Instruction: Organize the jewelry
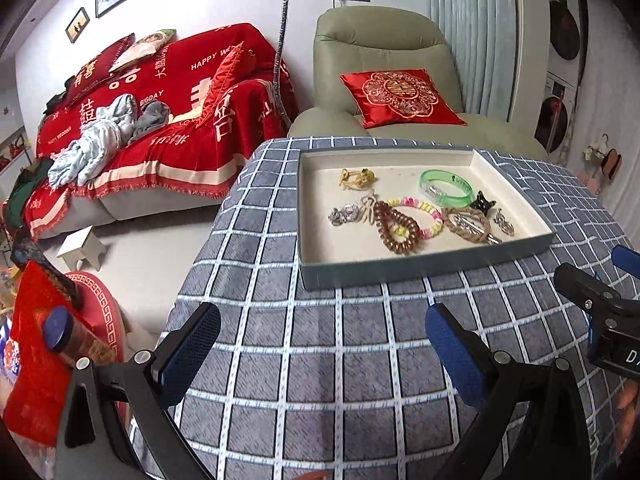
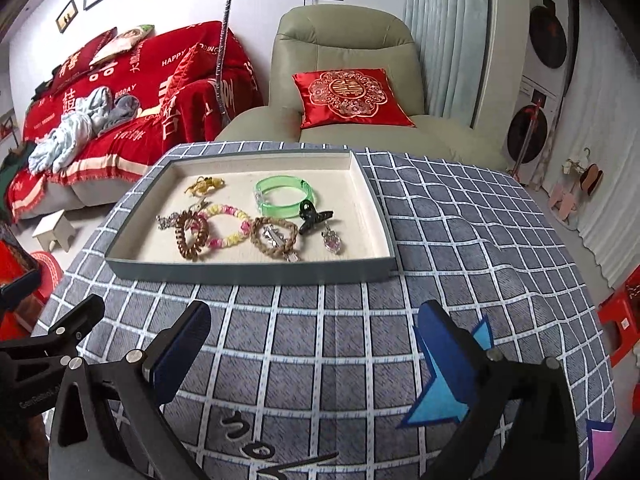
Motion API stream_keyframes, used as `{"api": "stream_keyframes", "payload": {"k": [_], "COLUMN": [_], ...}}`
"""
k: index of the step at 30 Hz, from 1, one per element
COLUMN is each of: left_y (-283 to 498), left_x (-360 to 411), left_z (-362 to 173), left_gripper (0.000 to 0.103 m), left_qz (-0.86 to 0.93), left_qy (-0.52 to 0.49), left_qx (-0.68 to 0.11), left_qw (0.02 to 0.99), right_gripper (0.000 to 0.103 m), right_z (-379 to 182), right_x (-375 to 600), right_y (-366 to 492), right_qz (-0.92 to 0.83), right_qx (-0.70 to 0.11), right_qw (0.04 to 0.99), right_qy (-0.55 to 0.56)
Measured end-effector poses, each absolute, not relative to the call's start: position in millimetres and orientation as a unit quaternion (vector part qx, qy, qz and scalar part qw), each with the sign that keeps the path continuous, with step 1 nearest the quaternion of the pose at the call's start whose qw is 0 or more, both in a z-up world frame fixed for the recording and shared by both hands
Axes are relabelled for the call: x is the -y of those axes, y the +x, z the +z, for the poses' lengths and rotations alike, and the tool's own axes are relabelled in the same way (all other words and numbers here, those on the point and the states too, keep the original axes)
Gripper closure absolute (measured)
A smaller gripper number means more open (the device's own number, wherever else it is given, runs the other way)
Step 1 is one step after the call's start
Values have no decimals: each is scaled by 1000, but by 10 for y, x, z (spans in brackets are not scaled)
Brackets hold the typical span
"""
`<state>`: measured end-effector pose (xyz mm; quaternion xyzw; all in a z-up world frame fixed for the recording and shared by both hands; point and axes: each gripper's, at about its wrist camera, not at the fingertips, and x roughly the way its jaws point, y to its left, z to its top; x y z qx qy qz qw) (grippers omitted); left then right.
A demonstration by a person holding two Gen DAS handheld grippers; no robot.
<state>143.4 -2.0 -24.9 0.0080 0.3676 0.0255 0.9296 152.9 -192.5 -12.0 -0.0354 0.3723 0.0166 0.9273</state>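
While both claws are held over the checked cloth, nothing is gripped by either.

Left gripper: jaws are spread wide; only bare cloth is seen between the blue pads.

Right gripper: jaws are spread to their widest, nothing between them; its black frame is also seen at the right edge of the left wrist view.

Tray: a shallow grey-blue tray with a cream lining is set on the cloth ahead of both claws, beyond the fingertips and apart from them; ahead and to the right of the left claw, ahead and slightly left of the right claw.

Green bangle: lies in the tray's far half, on its right side, touching the black hair claw.

Beaded bracelet: pink and yellow beads, mid-tray, overlapping the brown coil hair tie to its left.

Braided brown ring: near the tray's front wall, a silver piece laid across it.

Pink pendant: just right of the braided ring, below the hair claw.

Yellow trinket: at the tray's far left, apart from the rest.

Silver charm: at the left end of the row, beside the coil tie.

Tablecloth: grey-blue with white grid lines; a blue star-shaped patch is partly hidden by the right claw's right finger.
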Motion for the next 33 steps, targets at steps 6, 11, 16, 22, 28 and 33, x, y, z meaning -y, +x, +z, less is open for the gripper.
{"api": "stream_keyframes", "payload": {"k": [6,11,16,22,28,33], "left_y": [1333,1268,1248,1238,1235,1238], "left_x": [86,125,132,135,105,77], "left_z": [-244,-209,-183,-165,-151,-158], "left_gripper": [0,0,0,0,0,0], "left_qz": [24,20,22,24,29,31], "left_qy": [15,22,23,20,15,9], "left_qx": [-364,-355,-353,-355,-357,-361], "left_qw": [931,934,935,934,934,932], "right_gripper": [0,0,0,0,0,0], "right_z": [-135,-126,-120,-93,-80,-80], "right_x": [1938,1976,1991,1989,1987,1986], "right_y": [1429,1383,1356,1341,1335,1336], "right_qz": [19,18,19,20,20,20], "right_qx": [-373,-372,-372,-371,-370,-370], "right_qw": [927,928,928,928,929,929], "right_qy": [-29,-24,-18,-16,-14,-15]}}
